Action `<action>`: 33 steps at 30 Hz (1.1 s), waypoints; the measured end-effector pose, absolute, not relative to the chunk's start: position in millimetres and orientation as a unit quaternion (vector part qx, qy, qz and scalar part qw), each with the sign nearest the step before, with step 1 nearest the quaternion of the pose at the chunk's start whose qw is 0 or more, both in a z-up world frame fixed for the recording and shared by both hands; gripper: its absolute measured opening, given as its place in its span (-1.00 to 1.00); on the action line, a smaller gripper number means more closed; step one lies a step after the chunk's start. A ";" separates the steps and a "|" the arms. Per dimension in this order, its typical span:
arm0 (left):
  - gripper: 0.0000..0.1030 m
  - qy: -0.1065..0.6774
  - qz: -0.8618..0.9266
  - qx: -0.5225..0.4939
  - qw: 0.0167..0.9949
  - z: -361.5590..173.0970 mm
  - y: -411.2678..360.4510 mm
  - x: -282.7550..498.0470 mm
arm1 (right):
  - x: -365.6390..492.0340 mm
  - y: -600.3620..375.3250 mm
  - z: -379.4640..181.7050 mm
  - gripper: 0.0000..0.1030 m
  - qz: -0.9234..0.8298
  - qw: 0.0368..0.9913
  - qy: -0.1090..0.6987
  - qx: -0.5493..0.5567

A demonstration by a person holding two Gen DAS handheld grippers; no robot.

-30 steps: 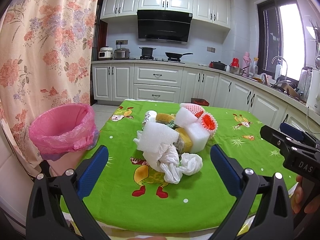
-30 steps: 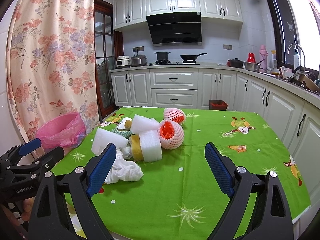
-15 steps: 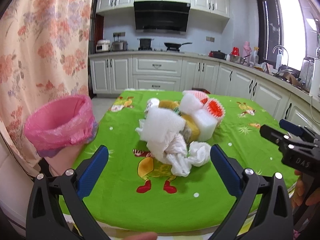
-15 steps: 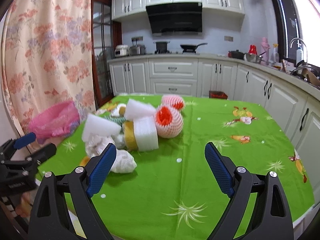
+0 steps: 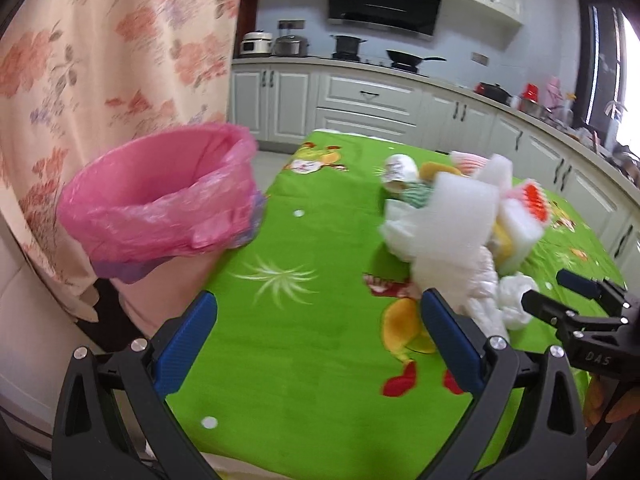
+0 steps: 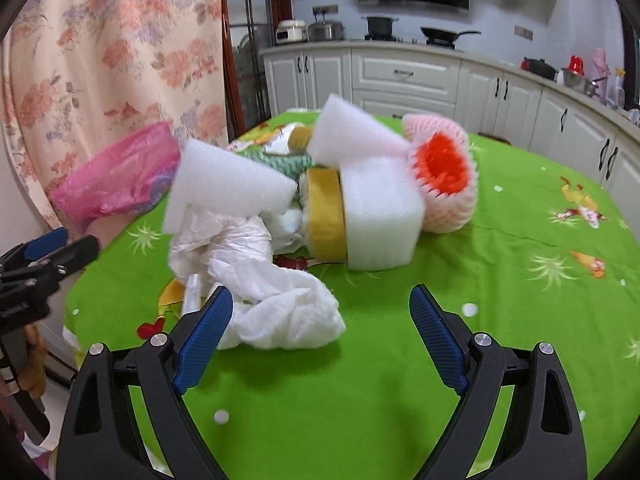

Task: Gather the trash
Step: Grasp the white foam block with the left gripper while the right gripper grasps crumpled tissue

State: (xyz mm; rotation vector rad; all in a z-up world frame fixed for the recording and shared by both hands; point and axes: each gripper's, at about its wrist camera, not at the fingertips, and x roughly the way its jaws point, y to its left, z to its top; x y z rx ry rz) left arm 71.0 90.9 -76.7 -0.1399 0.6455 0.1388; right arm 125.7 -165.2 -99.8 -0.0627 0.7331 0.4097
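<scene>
A heap of trash lies on the green tablecloth (image 6: 500, 288): white foam blocks (image 6: 380, 216), crumpled white tissue (image 6: 280, 308), a yellow tape roll (image 6: 324, 216) and red-and-white foam fruit nets (image 6: 444, 172). The foam blocks (image 5: 460, 224) also show in the left wrist view. A bin lined with a pink bag (image 5: 160, 204) stands at the table's left edge. My right gripper (image 6: 320, 340) is open and empty, just short of the tissue. My left gripper (image 5: 320, 340) is open and empty over the cloth between bin and heap.
A floral curtain (image 5: 100, 60) hangs close behind the bin. White kitchen cabinets (image 6: 404, 76) and a counter with pots run along the back and right. The right gripper also shows at the right edge of the left wrist view (image 5: 576, 300).
Both grippers moved forward toward the table. The left one swung left, bringing the pink bin closer. The right one closed in on the tissue and foam heap. Jaws stayed open.
</scene>
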 end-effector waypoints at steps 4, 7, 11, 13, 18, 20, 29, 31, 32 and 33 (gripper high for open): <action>0.91 0.323 0.058 -0.071 0.942 -83.3 92.5 74.1 | 132.7 -161.3 -110.5 0.51 0.202 0.907 0.369 -0.030; 0.91 0.331 0.039 -0.071 0.940 -87.9 80.7 78.7 | 133.3 -161.7 -118.2 0.31 0.211 0.899 0.382 -0.026; 0.91 0.334 0.015 -0.070 0.940 -88.5 59.2 86.5 | 130.4 -165.4 -124.2 -0.30 0.235 0.889 0.391 -0.019; 0.91 0.331 0.002 -0.061 0.942 -86.8 46.6 88.7 | 124.0 -170.3 -120.1 -0.40 0.235 0.895 0.378 -0.021; 0.91 0.327 -0.016 -0.046 0.944 -85.1 21.1 94.1 | 113.1 -192.6 -105.9 -0.49 0.216 0.913 0.345 -0.015; 0.91 0.326 -0.017 -0.052 0.944 -83.9 15.2 99.9 | 111.3 -205.8 -100.8 -0.49 0.207 0.918 0.337 -0.003; 0.90 0.310 0.007 -0.056 0.949 -66.7 9.8 144.9 | 107.9 -223.1 -93.7 -0.49 0.192 0.926 0.324 0.014; 0.86 0.316 0.005 -0.049 0.948 -68.2 10.0 158.1 | 107.9 -221.9 -93.6 -0.49 0.192 0.927 0.322 0.016; 0.80 0.316 0.004 -0.047 0.948 -68.4 10.4 160.8 | 107.6 -221.7 -93.7 -0.49 0.194 0.927 0.322 0.016; 0.77 0.313 0.001 -0.046 0.949 -67.6 10.4 163.9 | 107.4 -220.4 -94.3 -0.49 0.194 0.927 0.322 0.015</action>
